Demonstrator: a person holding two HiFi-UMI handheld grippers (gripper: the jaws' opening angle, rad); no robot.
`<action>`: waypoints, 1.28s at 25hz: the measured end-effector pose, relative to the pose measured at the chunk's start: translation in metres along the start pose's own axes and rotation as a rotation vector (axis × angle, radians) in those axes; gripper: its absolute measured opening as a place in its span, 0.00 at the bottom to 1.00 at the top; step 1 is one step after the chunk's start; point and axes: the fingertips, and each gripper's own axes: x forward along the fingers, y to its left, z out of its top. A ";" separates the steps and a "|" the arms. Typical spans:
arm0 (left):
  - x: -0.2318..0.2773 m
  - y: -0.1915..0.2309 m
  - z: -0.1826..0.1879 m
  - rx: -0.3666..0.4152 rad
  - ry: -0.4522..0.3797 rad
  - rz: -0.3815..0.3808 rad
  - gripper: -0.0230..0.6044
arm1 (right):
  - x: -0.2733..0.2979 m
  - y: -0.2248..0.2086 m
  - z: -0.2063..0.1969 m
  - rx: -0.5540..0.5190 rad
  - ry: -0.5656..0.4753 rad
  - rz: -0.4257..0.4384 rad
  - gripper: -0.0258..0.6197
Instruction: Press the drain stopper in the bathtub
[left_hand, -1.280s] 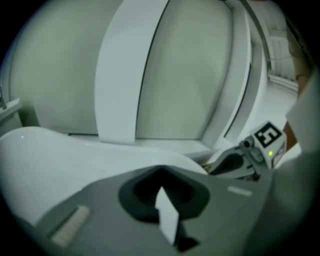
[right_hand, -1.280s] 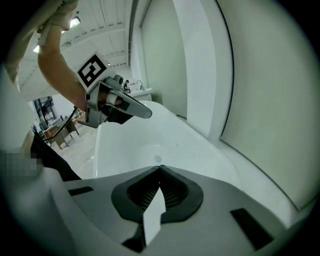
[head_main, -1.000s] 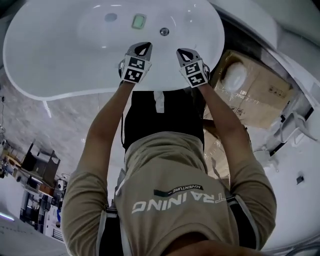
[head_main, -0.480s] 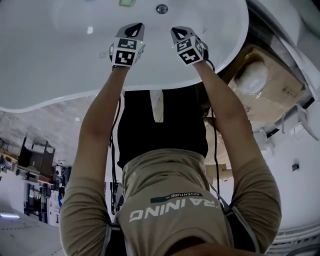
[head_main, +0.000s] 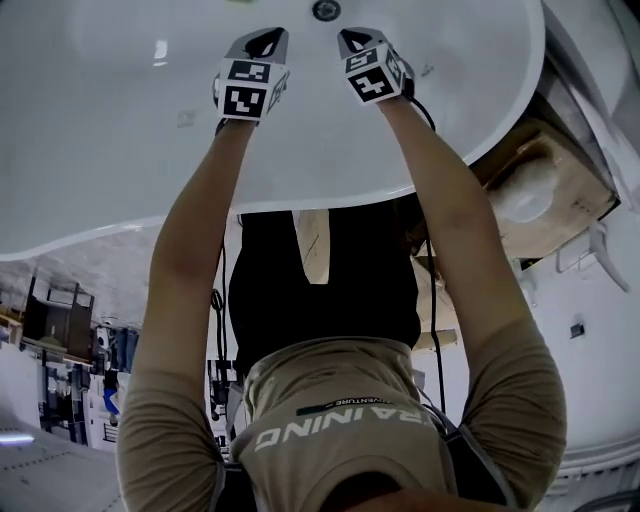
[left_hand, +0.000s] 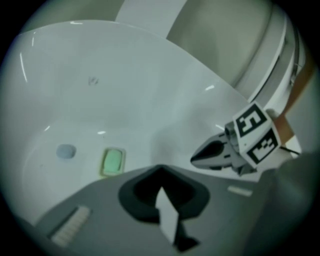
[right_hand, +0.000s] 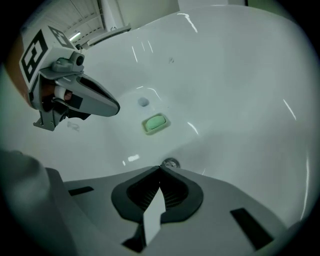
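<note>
A: Where the top edge of the head view cuts off the bathtub (head_main: 100, 150), can you find the drain stopper (head_main: 325, 10)?

B: Only half of it, a round metal ring ahead of both tongs, between their tips. The right gripper view shows it whole, low in the tub just past the tip of the right tongs (right_hand: 160, 170). Whether the tip touches it, I cannot tell.

A: And the left gripper view?

B: No stopper there. The body of the left tongs (left_hand: 160, 169) fills the lower part of that view.

A: How do the tongs stand?

B: Both are pressed together to a point, pinching nothing. They sit side by side, a little apart.

A: Anything else in the tub?

B: A green pad (right_hand: 155, 123) beyond the stopper, and a small grey spot (right_hand: 143, 102) farther on, too blurred to name.

A: Outside it?

B: A cardboard box (head_main: 580, 200) off to the right of the right tongs, partly hidden under the tub's rim.
</note>
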 end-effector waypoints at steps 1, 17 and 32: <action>0.006 0.005 -0.005 0.002 0.005 0.002 0.04 | 0.009 -0.003 0.001 -0.006 0.004 0.001 0.05; 0.080 0.054 -0.063 -0.041 0.074 0.002 0.04 | 0.115 -0.019 -0.013 -0.010 0.065 0.006 0.05; 0.118 0.069 -0.080 -0.035 0.084 -0.025 0.04 | 0.168 -0.035 -0.023 0.044 0.157 -0.063 0.05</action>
